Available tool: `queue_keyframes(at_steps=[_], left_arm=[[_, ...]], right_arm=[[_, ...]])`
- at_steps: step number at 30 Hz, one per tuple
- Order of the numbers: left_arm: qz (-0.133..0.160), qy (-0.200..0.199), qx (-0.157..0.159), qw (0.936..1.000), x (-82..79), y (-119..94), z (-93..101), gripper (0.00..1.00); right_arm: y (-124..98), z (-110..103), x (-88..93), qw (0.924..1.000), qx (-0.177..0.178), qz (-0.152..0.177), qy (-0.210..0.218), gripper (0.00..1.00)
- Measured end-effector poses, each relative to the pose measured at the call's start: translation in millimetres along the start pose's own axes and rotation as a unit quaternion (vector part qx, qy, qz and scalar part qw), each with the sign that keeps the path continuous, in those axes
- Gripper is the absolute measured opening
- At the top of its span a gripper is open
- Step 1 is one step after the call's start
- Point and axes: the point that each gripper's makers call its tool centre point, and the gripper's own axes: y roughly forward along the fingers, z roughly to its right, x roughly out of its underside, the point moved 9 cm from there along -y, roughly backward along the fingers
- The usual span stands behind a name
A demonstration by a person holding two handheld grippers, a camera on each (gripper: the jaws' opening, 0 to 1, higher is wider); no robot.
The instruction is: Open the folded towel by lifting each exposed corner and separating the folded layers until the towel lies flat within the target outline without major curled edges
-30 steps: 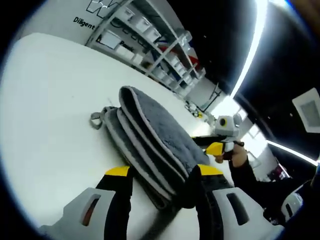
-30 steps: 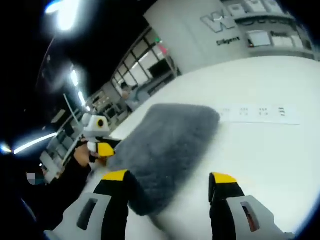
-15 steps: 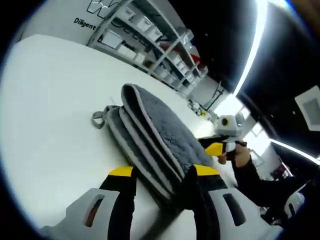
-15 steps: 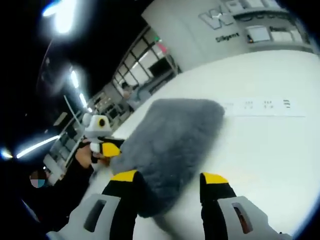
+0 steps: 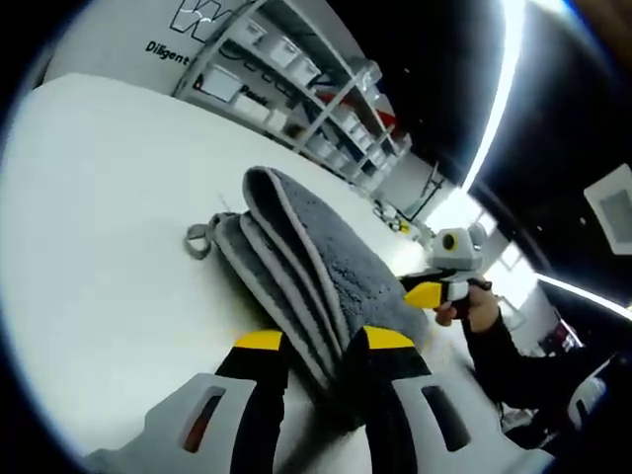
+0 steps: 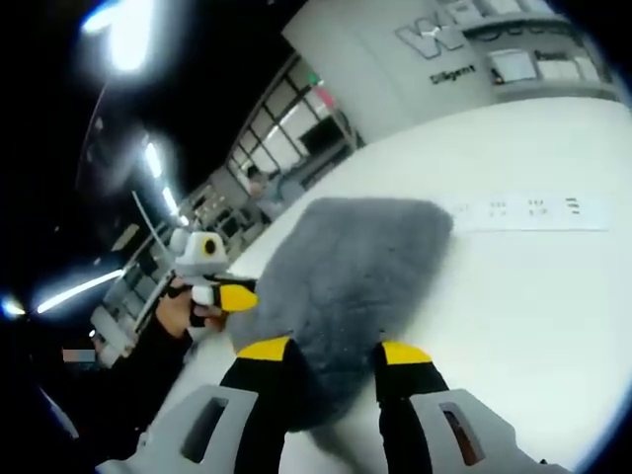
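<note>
item: my left tongs, yellow-tipped, nearest in the left gripper view, jaws drawn in on the near corner of the grey towel, pinching its stacked layers. item: the towel itself, folded in several thick layers with pale piped edges, lying on the white worktop; a small hanging loop sticks out at its left side, flat on the worktop. item: beyond the towel, my right tongs seen from across, held in a hand at the far end of the fold. item: far background, shelving with white bins along a wall. in the right gripper view i log my right tongs nearest, jaws closed in against the towel at its near corner, gripping the plush top layer. item: the white worktop to the right of the towel, with a row of small printed marks just past the towel's far edge. item: my left tongs at the left, at the towel's other end, with a hand behind them.
</note>
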Motion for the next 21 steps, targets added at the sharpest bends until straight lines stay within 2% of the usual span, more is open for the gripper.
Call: queue_keyframes(at_steps=[14, 21], left_arm=[[-0.001, 0.003, 0.000, 1.0000, 7.1, 0.9, 9.1, 0.21], [-0.001, 0.007, -0.001, 1.0000, -0.6, 0.2, 1.3, 0.20]], right_arm=[[1.2, 2.7, -2.0, 1.0000, -0.001, -0.001, -0.004, 0.25], [1.0, 3.0, -2.5, 1.0000, 0.000, -0.001, -0.005, 0.25]])
